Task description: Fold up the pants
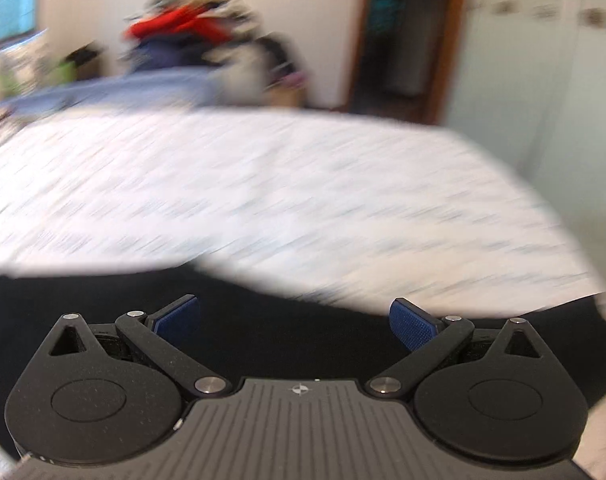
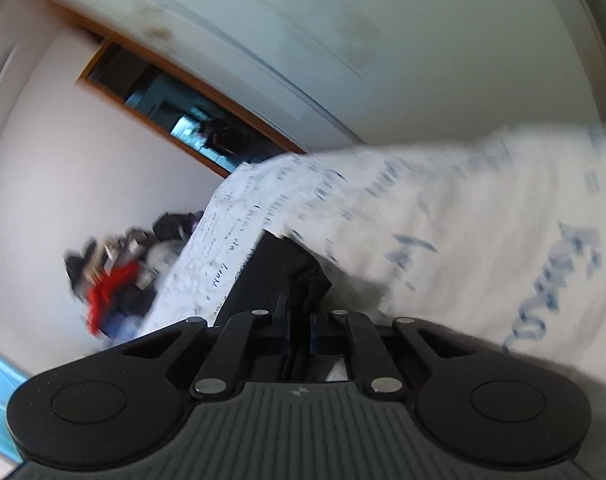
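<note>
The black pants (image 1: 263, 320) lie on a bed with a white sheet printed with blue writing (image 1: 263, 200). My left gripper (image 1: 295, 320) is open above the black cloth, its blue pads (image 1: 179, 318) wide apart and empty. In the right wrist view my right gripper (image 2: 301, 332) is shut on a fold of the black pants (image 2: 279, 276), which hang forward from the fingers against the printed sheet (image 2: 463, 240). Both views are blurred and the right one is strongly tilted.
A pile of clothes with a red garment (image 1: 175, 24) stands against the far wall beyond the bed. A dark doorway with a wooden frame (image 1: 407, 40) is at the right. The bed's far edge (image 1: 343, 114) curves across the view.
</note>
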`<action>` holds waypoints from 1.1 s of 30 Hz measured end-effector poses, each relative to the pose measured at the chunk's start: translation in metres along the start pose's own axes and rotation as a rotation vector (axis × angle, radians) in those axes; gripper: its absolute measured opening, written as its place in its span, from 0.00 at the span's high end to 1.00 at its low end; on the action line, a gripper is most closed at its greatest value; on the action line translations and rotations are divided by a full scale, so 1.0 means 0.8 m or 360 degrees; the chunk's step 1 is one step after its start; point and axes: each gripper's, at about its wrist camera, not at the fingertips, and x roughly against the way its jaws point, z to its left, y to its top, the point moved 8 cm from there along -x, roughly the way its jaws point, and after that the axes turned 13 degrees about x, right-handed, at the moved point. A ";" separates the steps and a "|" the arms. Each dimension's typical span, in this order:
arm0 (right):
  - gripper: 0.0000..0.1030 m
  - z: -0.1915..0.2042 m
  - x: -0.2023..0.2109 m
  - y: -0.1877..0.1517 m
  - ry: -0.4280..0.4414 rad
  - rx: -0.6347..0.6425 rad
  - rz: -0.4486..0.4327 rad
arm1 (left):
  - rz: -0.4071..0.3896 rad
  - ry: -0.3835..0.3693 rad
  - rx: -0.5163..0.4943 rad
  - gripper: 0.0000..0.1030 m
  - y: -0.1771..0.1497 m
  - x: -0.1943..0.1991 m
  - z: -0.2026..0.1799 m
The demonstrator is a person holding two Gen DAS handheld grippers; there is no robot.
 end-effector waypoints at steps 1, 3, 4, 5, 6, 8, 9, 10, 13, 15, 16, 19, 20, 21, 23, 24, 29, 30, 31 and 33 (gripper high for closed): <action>0.93 0.012 0.003 0.003 -0.0013 0.0125 -0.0024 | 0.0030 -0.0128 0.0006 0.01 0.003 0.000 -0.036; 0.93 0.038 0.009 0.008 -0.0035 0.0374 -0.0069 | 0.0160 -0.0390 0.0011 0.01 -0.003 -0.008 -0.109; 0.93 0.048 0.011 0.008 -0.0036 0.0463 -0.0082 | 0.0258 -0.0512 -0.0006 0.01 -0.011 -0.016 -0.147; 0.93 0.056 0.013 0.007 -0.0037 0.0539 -0.0094 | 0.0357 -0.0603 -0.0014 0.01 -0.021 -0.024 -0.182; 0.93 0.064 0.012 0.006 -0.0041 0.0607 -0.0105 | 0.0452 -0.0666 -0.0020 0.01 -0.033 -0.034 -0.215; 0.93 0.075 0.014 0.003 -0.0044 0.0704 -0.0104 | 0.0600 -0.0748 -0.0091 0.01 -0.055 -0.051 -0.276; 0.93 0.079 0.015 0.001 -0.0038 0.0738 -0.0100 | 0.0640 -0.0756 -0.0137 0.01 -0.064 -0.060 -0.303; 0.93 0.084 0.017 -0.002 -0.0024 0.0777 -0.0090 | 0.0690 -0.0739 -0.0191 0.01 -0.072 -0.069 -0.327; 0.93 0.100 0.021 -0.010 -0.0037 0.0943 -0.0090 | 0.0851 -0.0726 -0.0350 0.01 -0.100 -0.087 -0.383; 0.93 0.111 0.022 -0.013 -0.0036 0.1055 -0.0102 | 0.0898 -0.0712 -0.0502 0.03 -0.123 -0.096 -0.406; 0.93 0.115 0.024 -0.016 -0.0033 0.1109 -0.0105 | 0.0896 -0.0672 -0.0558 0.03 -0.130 -0.103 -0.414; 0.92 0.130 0.018 -0.022 -0.0037 0.1261 -0.0107 | 0.0916 -0.0599 -0.0678 0.04 -0.150 -0.122 -0.420; 0.92 0.132 0.018 -0.024 -0.0037 0.1290 -0.0110 | 0.0899 -0.0544 -0.0700 0.06 -0.153 -0.131 -0.417; 0.92 0.134 0.019 -0.025 -0.0038 0.1316 -0.0114 | 0.0891 -0.0476 -0.0705 0.15 -0.156 -0.141 -0.411; 0.92 0.137 0.022 -0.026 -0.0031 0.1343 -0.0121 | 0.0925 -0.0387 -0.0700 0.42 -0.160 -0.161 -0.400; 0.92 0.137 0.022 -0.026 -0.0026 0.1347 -0.0118 | 0.0953 -0.0375 -0.0691 0.66 -0.163 -0.166 -0.393; 0.92 0.149 0.029 -0.032 0.0021 0.1362 -0.0113 | 0.0875 -0.0453 -0.0548 0.96 -0.135 -0.148 -0.348; 0.92 0.154 0.033 -0.034 0.0039 0.1371 -0.0119 | 0.0853 -0.0463 -0.0533 0.96 -0.128 -0.141 -0.337; 0.92 0.162 0.035 -0.035 0.0065 0.1380 -0.0122 | 0.0829 -0.0465 -0.0512 0.96 -0.119 -0.133 -0.324; 0.92 0.182 0.041 -0.041 0.0146 0.1386 -0.0120 | 0.0796 -0.0449 -0.0444 0.96 -0.101 -0.120 -0.293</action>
